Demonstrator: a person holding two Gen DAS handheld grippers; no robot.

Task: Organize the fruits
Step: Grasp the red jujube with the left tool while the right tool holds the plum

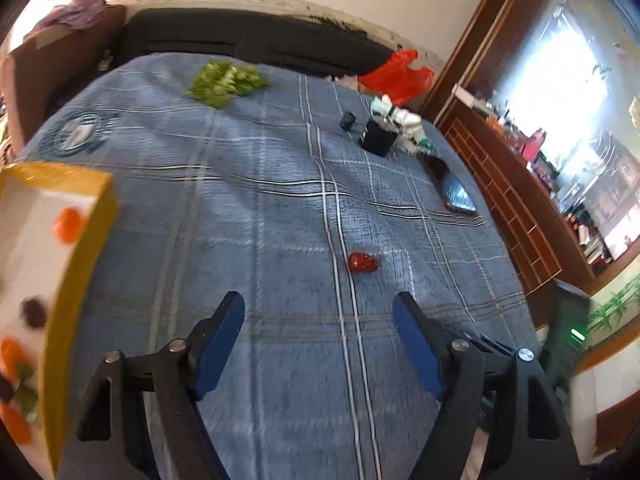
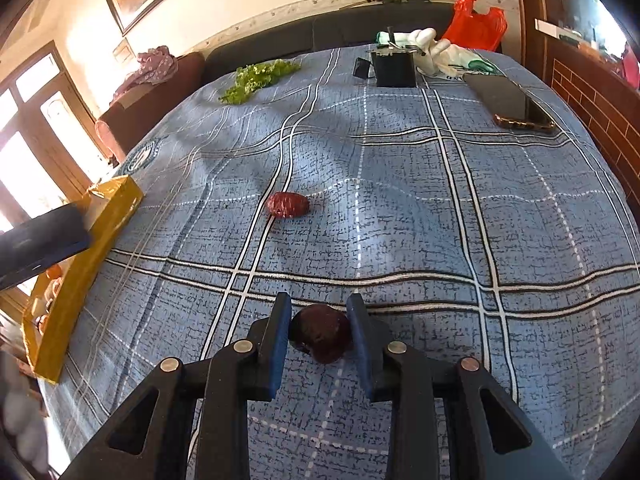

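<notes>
A wrinkled red fruit [image 1: 362,262] [image 2: 287,204] lies on the blue checked cloth [image 1: 256,208] [image 2: 420,208]. My left gripper [image 1: 319,305] hangs open just short of it, nothing between its blue pads. My right gripper [image 2: 319,307] is shut on a dark red round fruit [image 2: 322,333], held above the cloth. A yellow-rimmed white tray [image 1: 86,248] [image 2: 86,240] at the left holds several orange and dark fruits [image 1: 68,224]. One blue finger of the left gripper [image 2: 44,240] shows at the left edge of the right wrist view.
Green leafy lettuce [image 1: 226,80] [image 2: 258,76] lies at the far side. A black box [image 1: 378,136] [image 2: 394,68], white cloth items [image 2: 436,52], a red plastic bag [image 1: 396,74] [image 2: 474,24] and a phone [image 1: 456,190] [image 2: 512,108] sit at the far right. A wooden cabinet [image 1: 508,200] borders the right.
</notes>
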